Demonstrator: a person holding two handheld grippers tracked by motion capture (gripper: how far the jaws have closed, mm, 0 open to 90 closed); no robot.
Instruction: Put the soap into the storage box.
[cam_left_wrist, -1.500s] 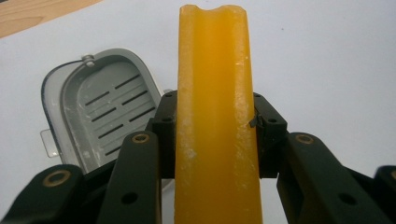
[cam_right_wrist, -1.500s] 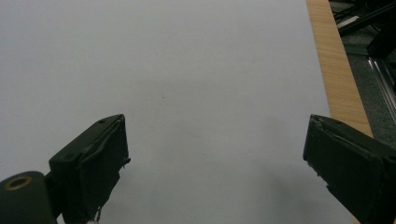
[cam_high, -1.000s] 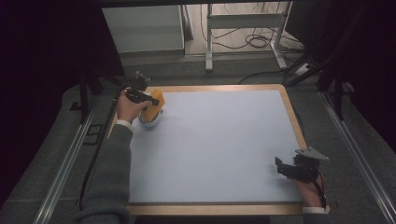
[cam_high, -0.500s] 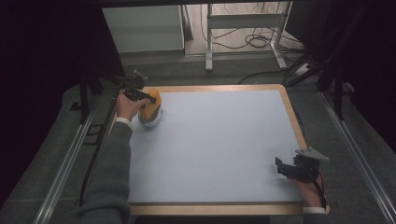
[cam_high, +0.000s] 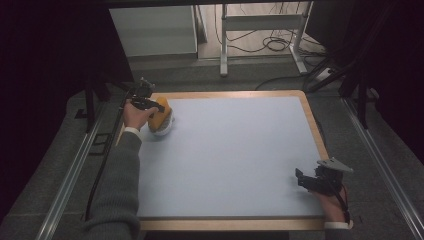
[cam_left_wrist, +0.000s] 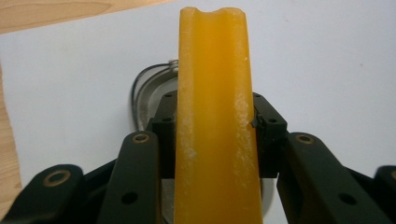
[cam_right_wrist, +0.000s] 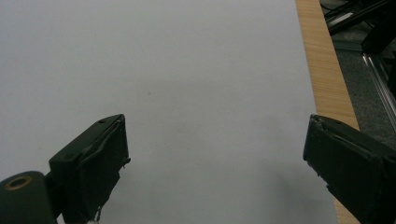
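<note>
Wood-edged table (cam_high: 312, 125), pale blue mat (cam_high: 235, 155) on it, metal dish (cam_high: 162, 131) near far-left corner.

**Count of items on the table**

One table (cam_high: 310, 120) with a pale blue top and wooden rim. One orange block (cam_left_wrist: 217, 121). One metal dish (cam_left_wrist: 149, 93), lying under the block. Two hand-held grippers: one left gripper (cam_high: 150, 105) and one right gripper (cam_right_wrist: 215, 172). Two hands, one per gripper.
</note>
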